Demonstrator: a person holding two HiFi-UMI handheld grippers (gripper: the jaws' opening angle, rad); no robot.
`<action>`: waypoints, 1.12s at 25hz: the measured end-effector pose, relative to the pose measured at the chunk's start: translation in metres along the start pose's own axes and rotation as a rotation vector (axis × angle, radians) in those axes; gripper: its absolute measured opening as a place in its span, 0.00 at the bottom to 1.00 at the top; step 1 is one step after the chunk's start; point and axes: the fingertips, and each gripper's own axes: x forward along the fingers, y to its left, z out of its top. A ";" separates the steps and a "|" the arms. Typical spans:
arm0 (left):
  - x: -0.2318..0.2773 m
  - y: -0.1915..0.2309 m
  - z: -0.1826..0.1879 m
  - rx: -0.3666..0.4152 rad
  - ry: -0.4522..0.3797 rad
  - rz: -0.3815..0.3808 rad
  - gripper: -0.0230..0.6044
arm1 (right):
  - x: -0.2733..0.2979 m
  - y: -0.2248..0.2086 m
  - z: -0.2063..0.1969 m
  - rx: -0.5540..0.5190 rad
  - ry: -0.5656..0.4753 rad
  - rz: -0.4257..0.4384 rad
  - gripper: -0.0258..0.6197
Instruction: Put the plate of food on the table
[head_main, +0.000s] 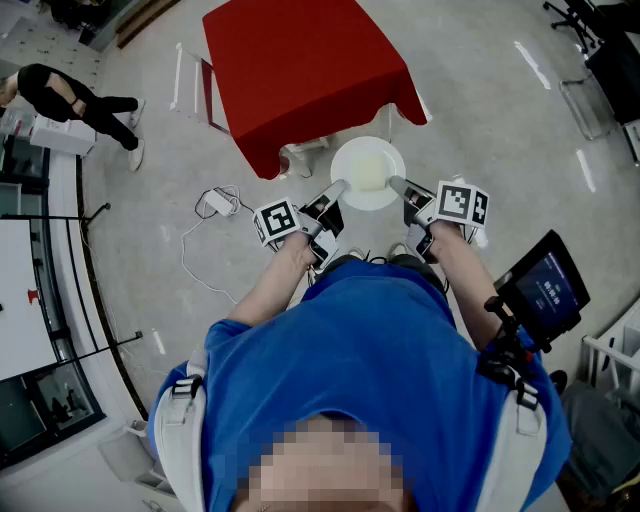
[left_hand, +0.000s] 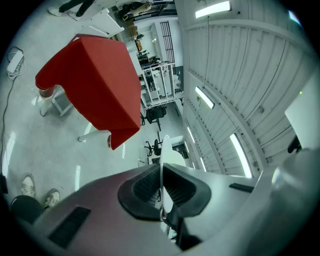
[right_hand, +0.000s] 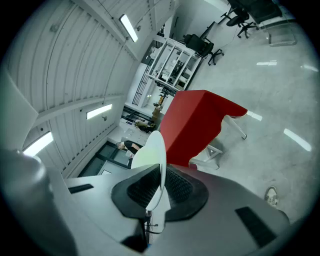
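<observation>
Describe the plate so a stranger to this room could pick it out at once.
Find the red-clothed table in the head view; just short of its near edge, over the grey floor, is a round white plate with pale food on it. Nothing else here is pinched at its rim by the left gripper and the right gripper, one on each side.

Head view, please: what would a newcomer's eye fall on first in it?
The bright red table at the top centre stands out against the grey floor. Just below its near edge, a white plate with pale food is held in the air, with the left tongs and right tongs each shut on an opposite side of its rim.
</observation>
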 end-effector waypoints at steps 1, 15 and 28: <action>0.001 -0.001 0.000 -0.002 0.000 -0.004 0.07 | 0.000 0.000 0.000 0.000 0.001 0.000 0.06; 0.009 -0.005 0.004 -0.002 0.024 -0.016 0.07 | -0.002 0.001 0.009 -0.029 -0.040 -0.022 0.06; -0.037 0.005 -0.020 -0.073 -0.108 0.029 0.07 | 0.004 0.007 -0.029 -0.130 0.100 -0.053 0.08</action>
